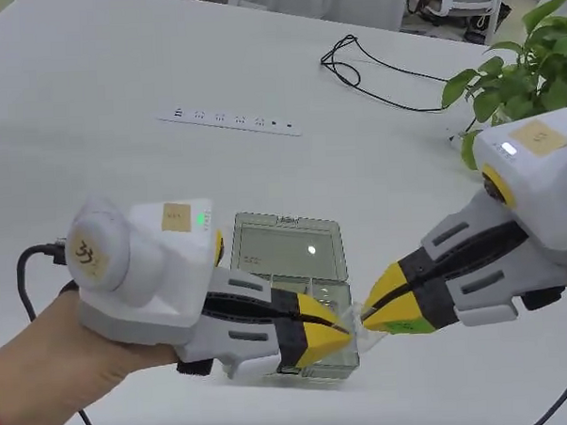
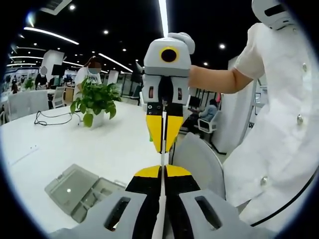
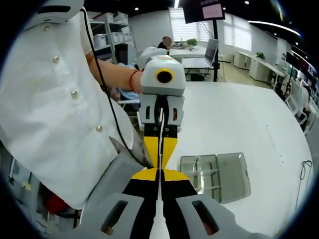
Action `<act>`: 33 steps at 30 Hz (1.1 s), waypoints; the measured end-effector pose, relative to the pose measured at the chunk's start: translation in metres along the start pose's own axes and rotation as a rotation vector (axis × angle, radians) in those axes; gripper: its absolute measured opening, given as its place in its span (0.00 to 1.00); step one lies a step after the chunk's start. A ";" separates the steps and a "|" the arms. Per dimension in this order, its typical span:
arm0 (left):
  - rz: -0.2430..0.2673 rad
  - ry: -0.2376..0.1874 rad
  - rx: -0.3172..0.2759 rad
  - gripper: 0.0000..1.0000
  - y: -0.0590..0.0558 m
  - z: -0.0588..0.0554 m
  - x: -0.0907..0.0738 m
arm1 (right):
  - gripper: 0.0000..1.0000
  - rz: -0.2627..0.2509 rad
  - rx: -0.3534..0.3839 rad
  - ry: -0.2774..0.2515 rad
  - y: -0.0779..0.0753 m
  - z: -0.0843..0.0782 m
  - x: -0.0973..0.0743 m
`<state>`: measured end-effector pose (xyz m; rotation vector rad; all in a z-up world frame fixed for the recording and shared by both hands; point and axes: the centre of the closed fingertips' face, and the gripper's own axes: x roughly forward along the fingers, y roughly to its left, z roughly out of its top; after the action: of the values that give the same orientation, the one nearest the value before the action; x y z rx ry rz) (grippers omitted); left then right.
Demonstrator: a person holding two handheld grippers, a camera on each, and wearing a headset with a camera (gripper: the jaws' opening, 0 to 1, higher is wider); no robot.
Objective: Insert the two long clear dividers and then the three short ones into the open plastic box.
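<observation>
In the head view I saw the left gripper (image 1: 338, 331) come in from the lower left of the frame and the right gripper (image 1: 371, 314) from the right edge. Their yellow tips met almost nose to nose, low and just right of centre. Between the tips hung a clear divider (image 1: 361, 337), small and glassy and hard to make out. In both gripper views it showed as a thin pale line running from one pair of jaws to the other. Each tool looked clenched on that divider, with its jaws pressed close and no gap that I could see.

The plastic box (image 1: 285, 255) lay open on the white table (image 1: 118, 79), just behind and below the meeting tips, with its lid flat toward the top of the frame. Whether any dividers already sat in its base I could not tell.

A power strip (image 1: 231, 121) lay above the box, a black cable (image 1: 372, 77) looped at upper centre, and a potted plant (image 1: 526, 56) filled the upper right corner.
</observation>
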<state>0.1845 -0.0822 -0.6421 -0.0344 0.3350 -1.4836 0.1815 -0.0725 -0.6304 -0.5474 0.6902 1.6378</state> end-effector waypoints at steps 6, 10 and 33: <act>0.008 0.002 -0.010 0.00 0.001 -0.002 0.000 | 0.03 0.001 0.000 0.001 0.000 0.000 0.002; 0.011 0.000 -0.010 0.00 0.002 -0.002 -0.002 | 0.03 0.000 -0.003 0.000 0.000 0.001 0.003; 0.123 0.015 -0.082 0.19 0.023 -0.020 -0.023 | 0.02 -0.086 0.021 0.017 -0.031 -0.012 -0.013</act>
<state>0.2005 -0.0540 -0.6616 -0.0671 0.4035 -1.3489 0.2136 -0.0874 -0.6343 -0.5690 0.6862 1.5458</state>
